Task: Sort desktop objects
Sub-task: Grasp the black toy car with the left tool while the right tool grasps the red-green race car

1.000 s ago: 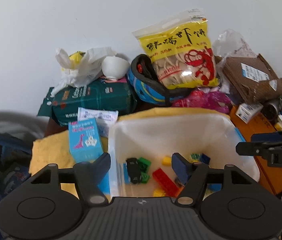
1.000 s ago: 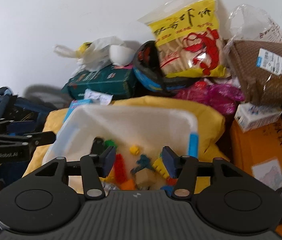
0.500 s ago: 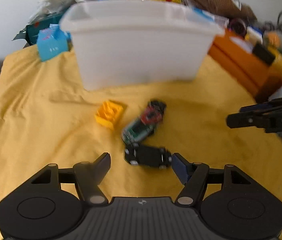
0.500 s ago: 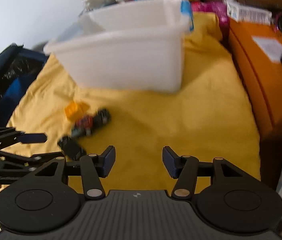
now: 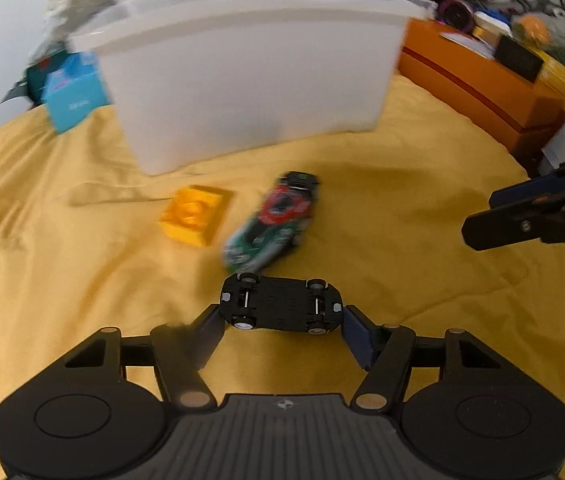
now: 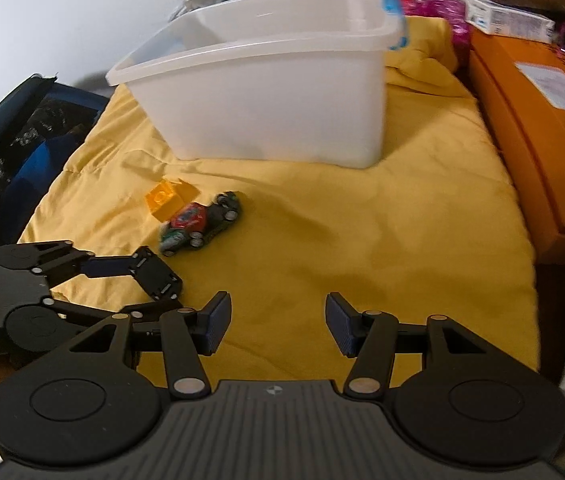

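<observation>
The step in hand looks like picking up a toy for the bin. The left gripper (image 5: 282, 316) sits low in the middle of its view with a black toy car (image 5: 281, 306) between its jaws. The car lies upside down, wheels up, on the yellow cloth (image 5: 62, 280). The jaws are spread wide, and each tip seems to touch one end of the car, but I cannot tell if they squeeze it yet.

Next, I think the jaws need to press together and lift the car to the white bin (image 5: 250, 68) at the top.

A green and red toy car (image 5: 272, 222) and a yellow block (image 5: 196, 214) wait just above.

The right gripper (image 6: 278, 322) is spread wide over bare cloth and holds nothing.
</observation>
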A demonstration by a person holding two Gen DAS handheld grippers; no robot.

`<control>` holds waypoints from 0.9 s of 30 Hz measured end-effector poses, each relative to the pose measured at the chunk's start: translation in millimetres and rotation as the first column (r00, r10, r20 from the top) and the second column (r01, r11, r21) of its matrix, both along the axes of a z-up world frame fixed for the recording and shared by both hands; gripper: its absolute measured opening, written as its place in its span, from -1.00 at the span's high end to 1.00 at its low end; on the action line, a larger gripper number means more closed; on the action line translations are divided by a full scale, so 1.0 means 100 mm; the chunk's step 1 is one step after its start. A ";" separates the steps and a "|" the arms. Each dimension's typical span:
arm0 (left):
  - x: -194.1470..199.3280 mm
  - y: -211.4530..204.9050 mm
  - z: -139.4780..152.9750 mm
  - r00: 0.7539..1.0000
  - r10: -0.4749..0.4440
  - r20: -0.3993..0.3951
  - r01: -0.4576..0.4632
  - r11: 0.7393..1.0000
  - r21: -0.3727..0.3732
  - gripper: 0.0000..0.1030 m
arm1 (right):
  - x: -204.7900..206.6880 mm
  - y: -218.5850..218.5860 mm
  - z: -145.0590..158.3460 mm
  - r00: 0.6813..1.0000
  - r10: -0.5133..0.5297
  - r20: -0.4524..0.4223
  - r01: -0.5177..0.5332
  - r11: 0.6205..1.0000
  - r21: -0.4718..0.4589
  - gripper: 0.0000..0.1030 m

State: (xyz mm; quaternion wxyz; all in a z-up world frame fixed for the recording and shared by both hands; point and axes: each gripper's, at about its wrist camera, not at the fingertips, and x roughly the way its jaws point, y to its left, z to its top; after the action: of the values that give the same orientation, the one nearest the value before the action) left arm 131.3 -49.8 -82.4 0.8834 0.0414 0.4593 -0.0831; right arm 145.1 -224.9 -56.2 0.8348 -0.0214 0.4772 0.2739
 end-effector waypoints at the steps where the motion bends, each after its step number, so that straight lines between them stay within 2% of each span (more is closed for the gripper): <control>1: -0.03 0.08 0.04 1.000 0.010 0.007 -0.010 1.000 -0.005 -0.31 | 0.01 0.07 0.00 1.000 0.016 0.005 -0.016 1.000 -0.003 -0.11; 4: -0.10 0.31 0.17 0.998 0.049 0.032 -0.049 0.999 -0.010 -0.31 | 0.04 0.37 -0.04 0.996 0.078 0.040 -0.077 0.997 -0.022 -0.28; 6: -0.16 0.47 0.23 0.996 0.084 0.037 -0.083 0.996 -0.014 -0.31 | 0.05 0.57 -0.06 0.990 0.124 0.073 -0.121 0.992 -0.046 -0.30; 9: -0.27 0.70 0.30 0.990 0.138 0.043 -0.137 0.990 -0.019 -0.31 | 0.03 0.88 -0.10 0.972 0.191 0.137 -0.177 0.979 -0.104 -0.51; 13: -0.42 0.96 0.38 0.978 0.203 0.045 -0.201 0.979 -0.038 -0.31 | 0.01 1.19 -0.22 0.948 0.268 0.170 -0.236 0.954 -0.183 -0.49; 14: -0.45 0.99 0.39 0.976 0.211 0.044 -0.210 0.977 -0.042 -0.31 | 0.01 1.23 -0.24 0.945 0.277 0.175 -0.242 0.950 -0.200 -0.45; 15: -0.47 1.03 0.40 0.975 0.220 0.043 -0.218 0.975 -0.046 -0.31 | 0.01 1.26 -0.27 0.943 0.283 0.174 -0.244 0.945 -0.217 -0.24; 17: -0.49 1.08 0.40 0.972 0.230 0.040 -0.228 0.972 -0.050 -0.31 | 0.01 1.27 -0.28 0.946 0.276 0.168 -0.239 0.948 -0.210 -0.22; 18: -0.49 1.09 0.41 0.971 0.234 0.041 -0.231 0.971 -0.055 -0.31 | 0.02 1.26 -0.26 0.949 0.271 0.162 -0.238 0.951 -0.199 0.22; 21: -0.47 1.07 0.43 0.971 0.235 0.047 -0.231 0.970 -0.071 -0.31 | 0.02 1.12 -0.15 0.960 0.238 0.149 -0.216 0.964 -0.153 0.48; 23: -0.42 1.03 0.45 0.973 0.226 0.055 -0.221 0.972 -0.083 -0.31 | 0.02 1.01 -0.07 0.960 0.232 0.156 -0.209 0.966 -0.152 0.48; 24: -0.38 1.00 0.47 0.975 0.216 0.059 -0.211 0.974 -0.087 -0.31 | 0.03 0.96 -0.04 0.962 0.227 0.151 -0.204 0.967 -0.149 0.47; 26: -0.33 0.91 0.50 0.979 0.195 0.068 -0.188 0.978 -0.090 -0.31 | 0.06 0.89 -0.03 0.968 0.221 0.119 -0.204 0.968 -0.144 0.22; 27: -0.31 0.87 0.52 0.981 0.180 0.075 -0.173 0.981 -0.092 -0.31 | 0.05 0.88 -0.02 0.965 0.233 0.122 -0.214 0.966 -0.148 -0.20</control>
State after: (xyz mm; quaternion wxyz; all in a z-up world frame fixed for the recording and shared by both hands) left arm 100.5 37.0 -30.4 0.9066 -0.0337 0.4200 -0.0222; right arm 150.5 -136.9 -57.9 0.8263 -0.1500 0.4298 0.3316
